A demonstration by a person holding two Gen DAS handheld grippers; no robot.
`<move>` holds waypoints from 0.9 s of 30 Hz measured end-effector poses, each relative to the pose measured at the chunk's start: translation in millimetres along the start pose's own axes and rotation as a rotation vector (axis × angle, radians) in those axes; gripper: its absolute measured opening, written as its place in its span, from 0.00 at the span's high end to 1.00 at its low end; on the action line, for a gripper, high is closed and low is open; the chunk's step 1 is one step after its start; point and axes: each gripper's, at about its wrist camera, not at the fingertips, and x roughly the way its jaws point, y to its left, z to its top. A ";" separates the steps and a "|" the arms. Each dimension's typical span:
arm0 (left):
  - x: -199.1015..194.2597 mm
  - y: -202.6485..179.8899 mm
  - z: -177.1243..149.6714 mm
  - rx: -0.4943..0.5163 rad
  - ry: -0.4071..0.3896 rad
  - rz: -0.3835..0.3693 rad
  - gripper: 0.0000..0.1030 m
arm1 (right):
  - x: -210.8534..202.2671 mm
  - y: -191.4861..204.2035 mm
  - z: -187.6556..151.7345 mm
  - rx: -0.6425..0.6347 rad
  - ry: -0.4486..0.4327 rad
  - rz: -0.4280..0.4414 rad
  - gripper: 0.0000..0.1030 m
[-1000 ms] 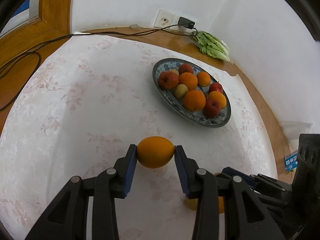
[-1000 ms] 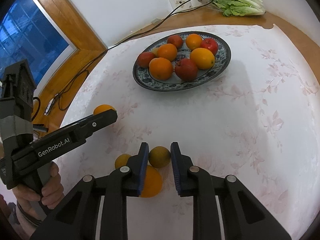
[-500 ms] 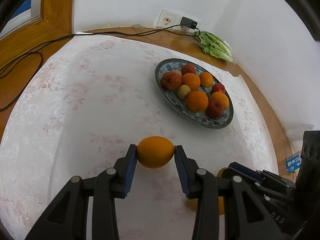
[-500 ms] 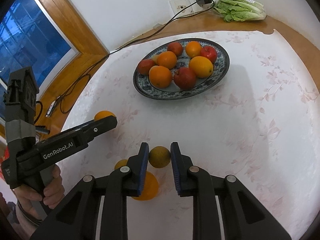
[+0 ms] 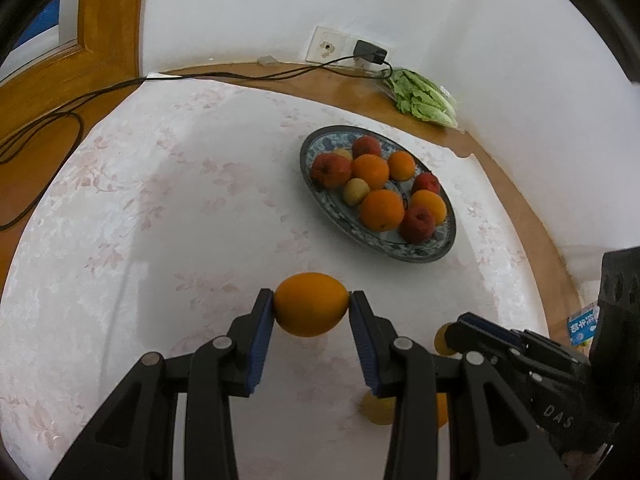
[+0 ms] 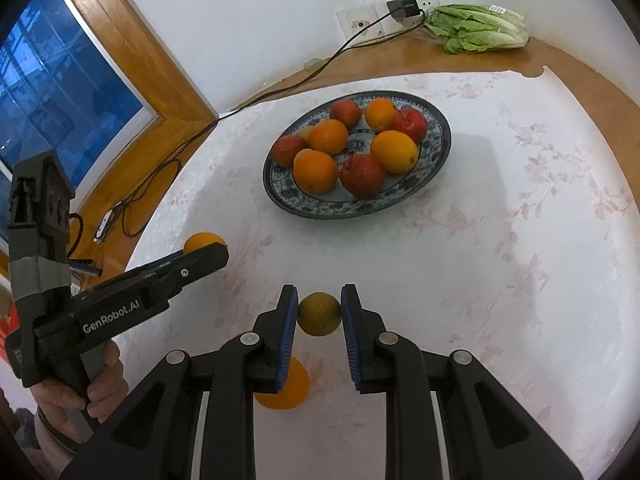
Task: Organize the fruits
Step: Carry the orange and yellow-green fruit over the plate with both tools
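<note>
My left gripper [image 5: 311, 300] is shut on an orange [image 5: 311, 306] and holds it above the white tablecloth. In the right wrist view that left gripper [image 6: 208, 250] comes in from the left with the orange [image 6: 202, 240] at its tip. My right gripper [image 6: 319, 298] is shut on a small yellow-green fruit [image 6: 319, 315]. Under it an orange [image 6: 286, 390] lies on the cloth. Farther back stands a blue patterned plate [image 6: 332, 210], also seen as the plate [image 5: 400, 254] in the left wrist view, holding several oranges and red apples.
A head of lettuce [image 6: 476, 28] lies by the wall at the back. A charger [image 6: 404, 8] is plugged into the wall socket; its black cable [image 5: 100, 92] runs along the wooden table edge. A window [image 6: 60, 88] is at the left. A hand [image 6: 100, 388] holds the left gripper.
The right gripper has shifted slightly with its fruit, so the plate sits lower in its view. The left gripper and its orange have stayed put.
</note>
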 end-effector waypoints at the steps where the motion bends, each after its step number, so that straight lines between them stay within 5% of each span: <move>1: -0.6 -1.5 1.0 0.004 -0.002 -0.002 0.61 | -0.6 -0.4 0.8 0.001 -0.004 0.000 0.77; 27: 25.9 -37.1 38.1 0.107 -0.017 0.005 0.61 | -0.1 -29.4 48.4 0.016 -0.101 -0.025 0.77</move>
